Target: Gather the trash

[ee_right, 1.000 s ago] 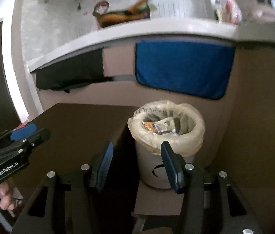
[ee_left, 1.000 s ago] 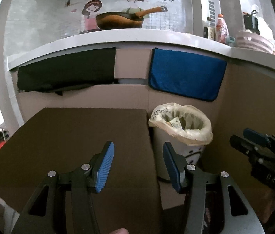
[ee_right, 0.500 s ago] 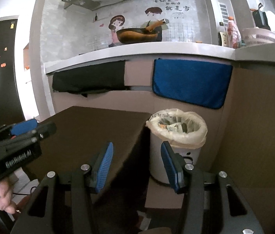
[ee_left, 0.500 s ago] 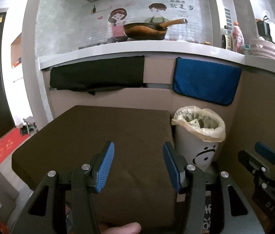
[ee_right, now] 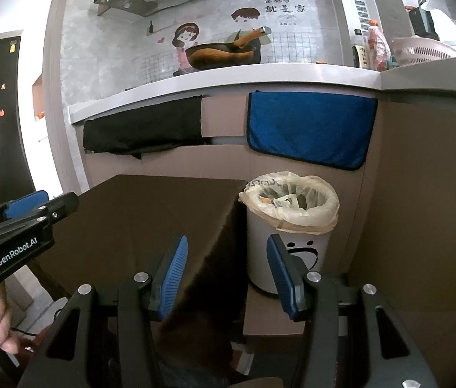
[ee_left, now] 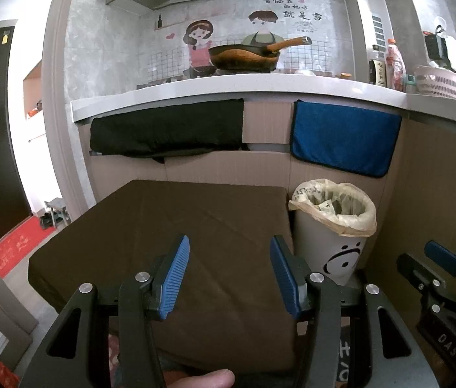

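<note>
Wrappers [ee_right: 281, 201] lie inside bag-lined white bin [ee_right: 287, 252] beside table [ee_right: 150, 213]

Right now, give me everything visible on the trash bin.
The trash bin is a white, plastic-looking cylinder with a black cartoon face printed on its front. It stands upright on the floor, right of the brown table, below the blue towel. A translucent beige liner folds over its rim; wrappers lie inside. Neither gripper touches it.

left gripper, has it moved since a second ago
Yes. The left gripper has pulled back from the trash bin: the bin now looks smaller and sits farther right in the left wrist view, with more of the brown table showing.
</note>
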Motion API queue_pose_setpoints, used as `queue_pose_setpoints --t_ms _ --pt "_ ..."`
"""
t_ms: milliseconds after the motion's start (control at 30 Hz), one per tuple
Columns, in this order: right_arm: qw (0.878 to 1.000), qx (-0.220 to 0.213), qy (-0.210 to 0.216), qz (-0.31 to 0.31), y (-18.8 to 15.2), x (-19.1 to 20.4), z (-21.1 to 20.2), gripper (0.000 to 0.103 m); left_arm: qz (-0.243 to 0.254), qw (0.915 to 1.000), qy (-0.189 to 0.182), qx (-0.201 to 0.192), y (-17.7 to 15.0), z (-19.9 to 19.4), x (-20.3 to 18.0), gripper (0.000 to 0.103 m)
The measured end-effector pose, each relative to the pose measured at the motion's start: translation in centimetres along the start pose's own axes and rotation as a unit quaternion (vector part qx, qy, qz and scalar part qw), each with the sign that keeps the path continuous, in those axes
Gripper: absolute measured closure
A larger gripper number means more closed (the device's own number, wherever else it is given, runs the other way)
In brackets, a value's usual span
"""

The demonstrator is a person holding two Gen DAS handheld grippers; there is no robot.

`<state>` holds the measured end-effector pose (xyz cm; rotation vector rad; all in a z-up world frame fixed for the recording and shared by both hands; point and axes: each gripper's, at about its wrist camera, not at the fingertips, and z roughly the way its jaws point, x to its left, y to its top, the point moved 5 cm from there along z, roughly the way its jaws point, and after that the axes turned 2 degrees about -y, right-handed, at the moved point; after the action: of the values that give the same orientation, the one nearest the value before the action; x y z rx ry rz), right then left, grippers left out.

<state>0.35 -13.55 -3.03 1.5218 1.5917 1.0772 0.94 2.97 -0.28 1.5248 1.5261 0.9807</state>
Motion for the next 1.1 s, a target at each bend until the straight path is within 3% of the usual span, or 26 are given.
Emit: queue_pose_setpoints --t_ms 1100 --pt "1.000 -0.012 -0.010 0.003 0.3 0.1 -0.8 0.055 0.013 0.9998 -0.017 0.000 0.2 0.0 0.6 0.050"
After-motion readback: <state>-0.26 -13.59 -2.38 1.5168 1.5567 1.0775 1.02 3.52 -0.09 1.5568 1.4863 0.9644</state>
